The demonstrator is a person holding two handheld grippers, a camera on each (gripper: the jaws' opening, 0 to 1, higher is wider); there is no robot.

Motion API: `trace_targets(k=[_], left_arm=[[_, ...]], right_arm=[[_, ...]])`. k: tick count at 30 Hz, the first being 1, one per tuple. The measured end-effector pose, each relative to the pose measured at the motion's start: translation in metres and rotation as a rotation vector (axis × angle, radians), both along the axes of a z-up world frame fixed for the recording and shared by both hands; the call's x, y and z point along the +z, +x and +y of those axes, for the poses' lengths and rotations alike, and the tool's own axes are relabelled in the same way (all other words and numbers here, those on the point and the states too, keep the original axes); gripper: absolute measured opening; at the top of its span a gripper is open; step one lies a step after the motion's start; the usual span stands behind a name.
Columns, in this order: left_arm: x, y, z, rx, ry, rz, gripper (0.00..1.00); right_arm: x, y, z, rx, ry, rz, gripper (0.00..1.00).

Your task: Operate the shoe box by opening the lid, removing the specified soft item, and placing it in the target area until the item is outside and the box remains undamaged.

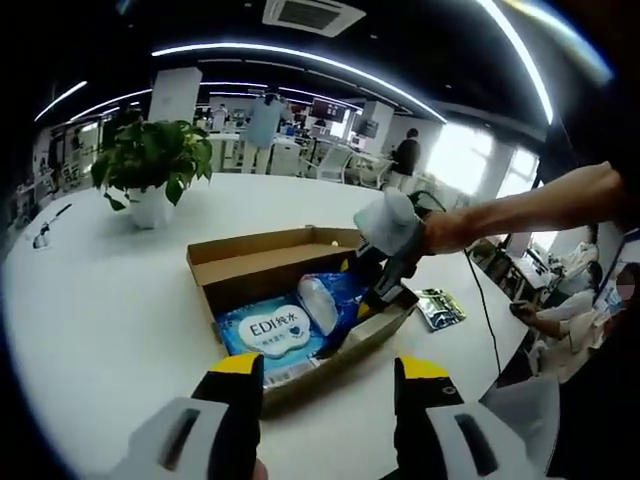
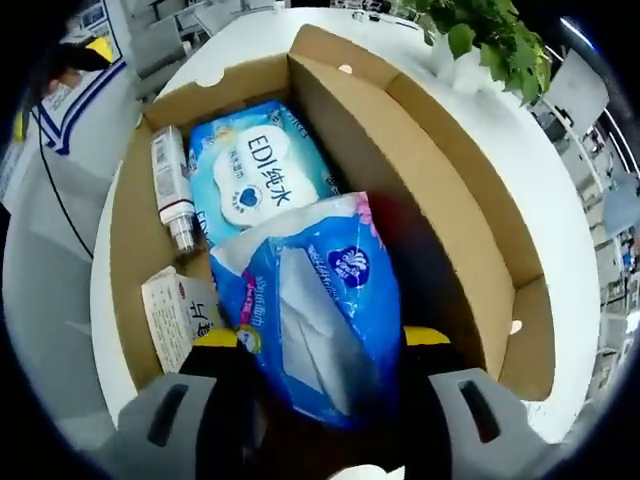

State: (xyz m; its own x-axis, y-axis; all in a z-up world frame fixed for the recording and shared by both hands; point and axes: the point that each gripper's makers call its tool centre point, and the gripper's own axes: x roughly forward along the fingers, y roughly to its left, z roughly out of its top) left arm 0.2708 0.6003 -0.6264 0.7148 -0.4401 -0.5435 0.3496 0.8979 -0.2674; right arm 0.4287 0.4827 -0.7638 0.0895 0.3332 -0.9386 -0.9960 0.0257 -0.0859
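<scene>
A: Surface?
B: White table (image 1: 100,300), plant (image 1: 152,165) at the back. Box (image 1: 262,262) open, lid folded out.
A: My tongs?
B: Right gripper (image 2: 322,345) is clamped on the blue tissue pack (image 2: 325,310), which sits inside the box over the wipes (image 2: 255,175). Left gripper (image 1: 328,372) gapes, holding nothing, just short of the box.

Bright ceiling strip lights (image 1: 300,52), window (image 1: 462,158) glare at right; fisheye bending edges; focus sharp.

the right gripper (image 2: 320,345) is clamped on a load; the left gripper (image 1: 328,375) is held apart, jaws spread.
</scene>
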Motion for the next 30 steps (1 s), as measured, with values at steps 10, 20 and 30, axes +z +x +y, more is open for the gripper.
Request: trace_targets(k=[10, 20, 30], left_arm=[[-0.006, -0.008, 0.003, 0.017, -0.010, 0.022, 0.52], [0.002, -0.003, 0.008, 0.034, -0.035, 0.014, 0.51], [0.004, 0.002, 0.010, 0.034, -0.043, 0.011, 0.50]], right_arm=[[-0.017, 0.000, 0.000, 0.052, -0.041, -0.034, 0.53], [0.001, -0.004, 0.007, 0.015, 0.040, -0.035, 0.30], [0.028, -0.014, 0.005, 0.008, 0.094, -0.054, 0.27]])
